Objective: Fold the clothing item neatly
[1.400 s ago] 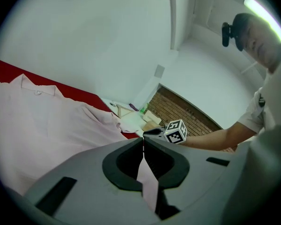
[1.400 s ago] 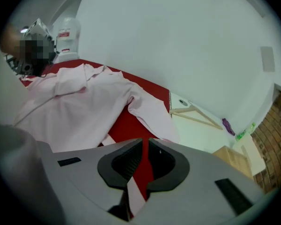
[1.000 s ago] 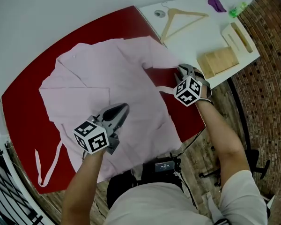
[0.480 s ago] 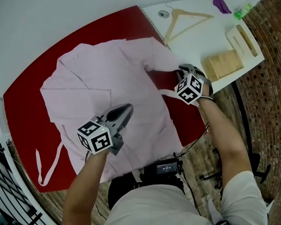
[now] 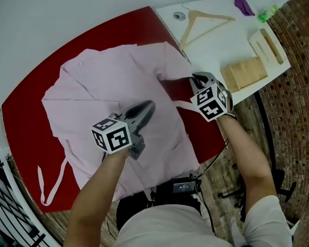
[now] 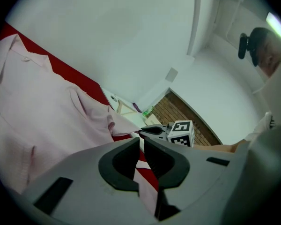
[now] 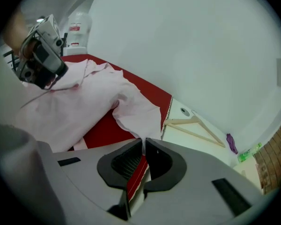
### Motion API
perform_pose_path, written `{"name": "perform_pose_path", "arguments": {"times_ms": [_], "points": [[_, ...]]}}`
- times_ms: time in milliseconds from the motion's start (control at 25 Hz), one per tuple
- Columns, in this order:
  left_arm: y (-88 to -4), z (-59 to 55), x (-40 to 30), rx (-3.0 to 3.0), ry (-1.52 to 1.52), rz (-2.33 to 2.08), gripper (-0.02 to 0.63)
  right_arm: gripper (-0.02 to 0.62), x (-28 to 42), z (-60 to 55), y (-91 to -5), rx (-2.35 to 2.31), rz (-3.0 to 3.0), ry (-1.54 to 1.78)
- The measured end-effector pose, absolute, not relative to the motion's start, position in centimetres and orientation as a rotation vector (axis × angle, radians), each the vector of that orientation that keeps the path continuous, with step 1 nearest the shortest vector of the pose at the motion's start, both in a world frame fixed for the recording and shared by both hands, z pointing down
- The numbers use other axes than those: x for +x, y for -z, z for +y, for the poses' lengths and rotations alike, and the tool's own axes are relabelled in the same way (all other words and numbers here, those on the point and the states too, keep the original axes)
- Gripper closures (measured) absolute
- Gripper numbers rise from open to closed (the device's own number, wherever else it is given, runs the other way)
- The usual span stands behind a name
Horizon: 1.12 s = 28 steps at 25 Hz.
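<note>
Head view: the pink shirt (image 5: 103, 86) lies spread open on the red table (image 5: 26, 122), and one sleeve (image 5: 172, 70) reaches toward the table's right edge. The right gripper (image 5: 197, 79) sits at the end of that sleeve. The left gripper (image 5: 147, 108) has shifted from the lower front panel toward the middle of the shirt and hovers over the fabric there.

Left gripper view: the jaws are closed to a thin slit. Only table and cloth further off show through the slit, so this claw appears to carry nothing, though the slit is too narrow to be certain.

Right gripper view: the jaws have just been closing and now stand nearly together. The pink edge of the sleeve runs down into the gap at their tips, so the pads pinch the sleeve end.

Assessment: the sleeve grasp is now made, which was not so one second ago. The sleeve is ready to be carried inward across the shirt body as a first fold. The left claw is positioned to steady the body during that fold.
</note>
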<state>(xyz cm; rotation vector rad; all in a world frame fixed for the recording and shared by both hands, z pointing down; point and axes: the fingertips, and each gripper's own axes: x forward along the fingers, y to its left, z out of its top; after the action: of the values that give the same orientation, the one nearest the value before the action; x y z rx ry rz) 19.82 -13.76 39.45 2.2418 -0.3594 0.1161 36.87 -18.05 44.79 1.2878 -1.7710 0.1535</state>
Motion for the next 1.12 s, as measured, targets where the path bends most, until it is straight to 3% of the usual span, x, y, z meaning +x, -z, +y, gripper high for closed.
{"name": "perform_pose_path", "arguments": {"times_ms": [120, 320, 560, 760, 960, 1120], "points": [[-39.7, -14.2, 22.1, 2.19, -0.077, -0.335, 0.593, 0.562, 36.4, -18.0, -43.6, 1.341, -1.814, -0.219], [-40.5, -14.2, 26.1, 2.07, -0.023, -0.262, 0.491, 0.562, 35.8, -18.3, -42.0, 1.427, -1.873, -0.34], [-40.3, -14.7, 30.0, 1.896, 0.138, -0.196, 0.468, 0.563, 34.6, -19.1, -40.1, 1.419, -1.897, -0.357], [-41.2, -17.4, 30.5, 1.736, 0.318, -0.264, 0.432, 0.563, 34.0, -19.3, -38.7, 1.393, -1.905, -0.305], [-41.4, -19.6, 30.6, 1.586, 0.456, -0.328, 0.353, 0.563, 33.1, -19.0, -38.5, 1.379, -1.93, -0.304], [-41.5, -21.2, 30.4, 1.587, 0.473, -0.371, 0.347, 0.563, 32.7, -18.5, -38.8, 1.366, -1.94, -0.314]]}}
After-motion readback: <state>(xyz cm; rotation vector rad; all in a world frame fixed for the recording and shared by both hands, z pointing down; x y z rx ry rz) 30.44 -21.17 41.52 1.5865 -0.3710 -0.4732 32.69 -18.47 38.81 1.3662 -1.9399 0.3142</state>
